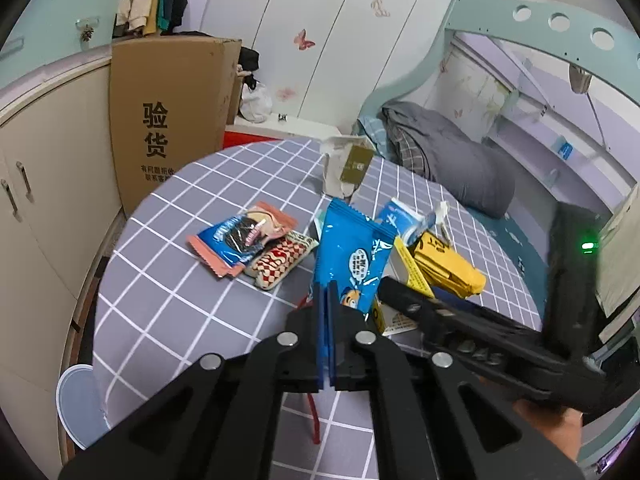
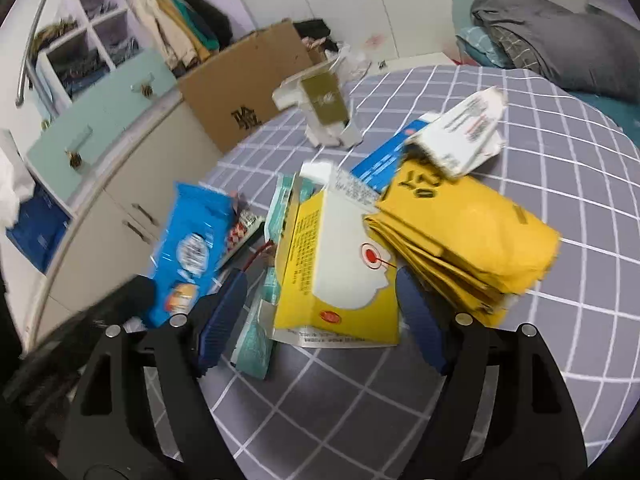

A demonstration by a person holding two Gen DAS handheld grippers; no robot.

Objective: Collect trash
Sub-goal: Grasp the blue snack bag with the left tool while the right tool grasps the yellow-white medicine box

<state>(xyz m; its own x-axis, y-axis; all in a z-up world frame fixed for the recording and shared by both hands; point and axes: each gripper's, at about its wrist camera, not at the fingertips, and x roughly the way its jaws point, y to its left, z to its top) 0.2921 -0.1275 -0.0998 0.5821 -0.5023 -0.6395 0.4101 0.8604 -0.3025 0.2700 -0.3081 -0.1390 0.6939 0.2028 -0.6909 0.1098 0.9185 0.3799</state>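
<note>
Left gripper (image 1: 327,300): jaws pressed together, pinching the lower edge of the blue snack wrapper (image 1: 352,248), which stands up off the bench from that one thin edge. Risk, as I judge it: the film is slick and caught only at its margin, so a quick swing or a snag on the neighbouring litter could pull it free. Right gripper (image 2: 324,312): jaws spread, nothing pressed between them, straddling the near end of the yellow-and-white carton (image 2: 340,268). The carton is flattened and wide and lies partly over a teal packet (image 2: 256,332); closing here could buckle it or drag the packet along, and the right-hand pad sits just beside the yellow folded bag (image 2: 472,236), which could get nipped as well. The two tools work close together, so a clash is possible. The right-wrist view is blurred, so edges there are uncertain. A red strand (image 1: 314,416) trails below the left jaws; I cannot tell what it belongs to. Further out: a small heap of wrappers (image 1: 248,244) to the left, a white-and-blue torn carton (image 2: 468,136) resting on the yellow bag, then a white box with a gold panel (image 1: 348,168) near the far rim. Bench (image 1: 168,300): round, grey cloth with white grid. Beyond: cardboard box (image 1: 168,120), cream cabinets (image 1: 44,184), white wardrobe doors with butterfly stickers (image 1: 304,40), bed with grey bedding (image 1: 448,152).
</note>
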